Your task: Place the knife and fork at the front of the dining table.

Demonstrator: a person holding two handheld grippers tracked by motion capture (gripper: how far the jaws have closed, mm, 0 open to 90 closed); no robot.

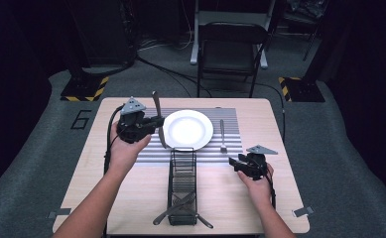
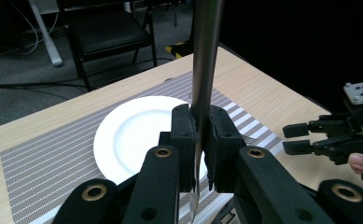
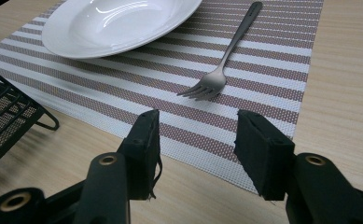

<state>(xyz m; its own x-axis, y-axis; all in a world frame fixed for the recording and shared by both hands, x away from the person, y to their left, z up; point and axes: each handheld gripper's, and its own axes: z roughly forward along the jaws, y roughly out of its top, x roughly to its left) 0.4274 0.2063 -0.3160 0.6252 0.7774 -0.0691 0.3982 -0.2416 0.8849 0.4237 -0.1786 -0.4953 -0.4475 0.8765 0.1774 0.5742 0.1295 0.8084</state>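
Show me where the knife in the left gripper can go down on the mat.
Free: the striped mat strip left of the plate, under the knife held by the left gripper. Crowded: the right strip has the fork; the black rack borders the front edge.

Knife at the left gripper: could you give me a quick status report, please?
Left gripper shut on knife, above the placemat beside the plate. Right gripper open, empty, near the fork. Nothing in the way.
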